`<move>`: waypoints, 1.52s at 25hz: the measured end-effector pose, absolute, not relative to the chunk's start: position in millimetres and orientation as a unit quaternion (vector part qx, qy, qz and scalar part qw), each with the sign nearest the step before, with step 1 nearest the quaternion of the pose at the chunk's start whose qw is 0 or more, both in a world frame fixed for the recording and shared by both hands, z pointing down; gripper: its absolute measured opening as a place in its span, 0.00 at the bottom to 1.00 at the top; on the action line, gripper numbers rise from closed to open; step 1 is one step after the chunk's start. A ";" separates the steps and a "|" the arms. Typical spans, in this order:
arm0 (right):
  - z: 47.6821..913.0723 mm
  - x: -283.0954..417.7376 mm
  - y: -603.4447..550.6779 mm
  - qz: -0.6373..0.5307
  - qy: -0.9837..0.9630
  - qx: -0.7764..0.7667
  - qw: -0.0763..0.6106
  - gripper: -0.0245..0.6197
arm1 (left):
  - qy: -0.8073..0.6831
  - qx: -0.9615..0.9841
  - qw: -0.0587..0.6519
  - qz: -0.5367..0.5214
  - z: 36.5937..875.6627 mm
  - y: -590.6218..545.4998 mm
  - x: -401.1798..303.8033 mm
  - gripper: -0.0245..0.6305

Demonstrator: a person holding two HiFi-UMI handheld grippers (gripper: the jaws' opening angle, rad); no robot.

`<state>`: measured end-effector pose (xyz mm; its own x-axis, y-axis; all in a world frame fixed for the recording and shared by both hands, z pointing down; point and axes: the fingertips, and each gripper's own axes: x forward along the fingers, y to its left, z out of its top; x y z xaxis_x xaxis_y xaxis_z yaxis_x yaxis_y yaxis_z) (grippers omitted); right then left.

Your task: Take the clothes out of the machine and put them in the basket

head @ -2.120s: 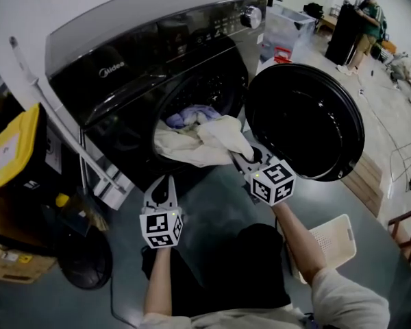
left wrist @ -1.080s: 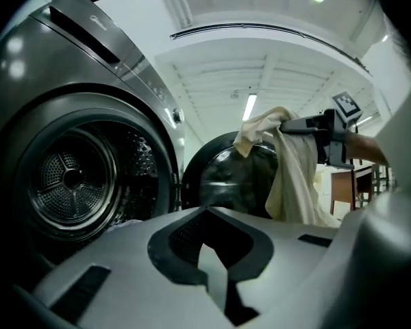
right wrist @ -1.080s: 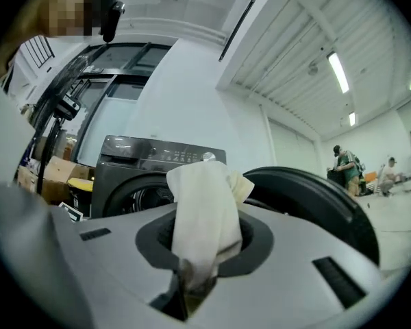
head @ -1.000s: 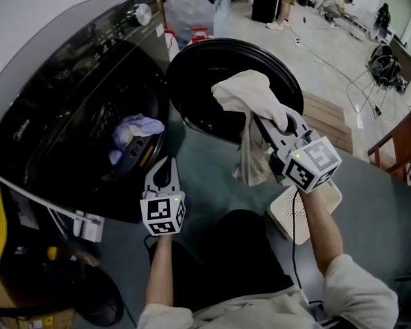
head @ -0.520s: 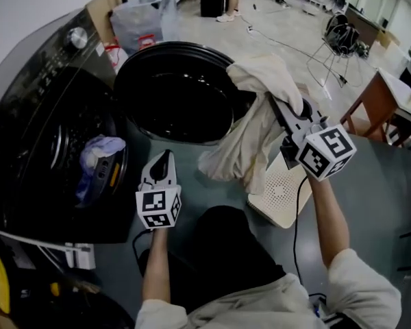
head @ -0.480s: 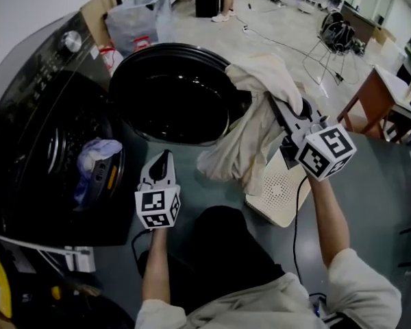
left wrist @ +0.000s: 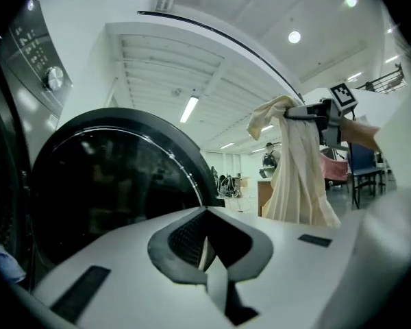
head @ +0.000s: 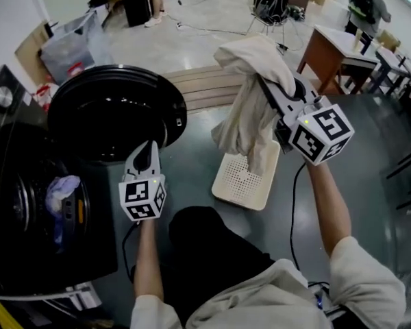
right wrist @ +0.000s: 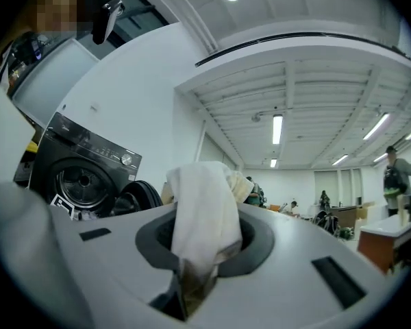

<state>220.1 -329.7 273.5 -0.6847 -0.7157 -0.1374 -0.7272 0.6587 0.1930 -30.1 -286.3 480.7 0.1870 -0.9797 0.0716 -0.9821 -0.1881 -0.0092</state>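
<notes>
The right gripper point(head: 263, 81) is clamped on a cream cloth point(head: 248, 112). The right gripper view shows the fabric pinched between the jaws, with a bunched fold rising above them. The grip sits near the upper part of the cloth, so the bulk hangs free below the jaws and clears the floor. The gripper is held raised and roughly level, over the far end of the white perforated basket point(head: 241, 182), which lies on the floor in front of the person. The lower edge of the cloth hangs over the basket; whether it touches cannot be told. Judged from this, the placing step is in hand, and lowering and release are not yet done.

The left gripper point(head: 148, 151) has its jaws together with nothing between them. It is held low between the open machine door point(head: 113, 108) and the basket, out of the cloth's path.

The cloth is off-white, soft and creased, and falls in long vertical folds; it appears light and limp. A lavender garment point(head: 60, 189) lies in the drum of the black washing machine point(head: 20, 252).
</notes>
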 end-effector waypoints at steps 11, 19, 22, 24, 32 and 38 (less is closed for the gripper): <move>379.4 311.8 -350.8 0.032 0.864 -0.503 -0.018 0.17 | -0.577 0.814 0.026 0.058 504.9 -312.7 31.0 0.07; 505.5 312.5 -342.5 -0.051 0.849 -0.522 -0.068 0.17 | -0.577 0.811 0.056 0.075 550.8 -306.7 30.3 0.07; 555.6 304.9 -339.3 -0.077 0.846 -0.519 -0.091 0.17 | -0.575 0.811 0.066 0.083 567.9 -304.0 31.5 0.07; 584.0 297.5 -341.0 -0.086 0.846 -0.515 -0.109 0.17 | -0.577 0.809 0.073 0.084 576.7 -302.5 30.0 0.07; 696.6 294.9 -326.7 -0.154 0.826 -0.512 -0.177 0.17 | -0.587 0.800 0.095 0.081 599.7 -290.6 22.4 0.07; 787.9 298.3 -298.4 -0.227 0.797 -0.502 -0.247 0.17 | -0.589 0.797 0.098 0.090 608.8 -289.2 19.9 0.07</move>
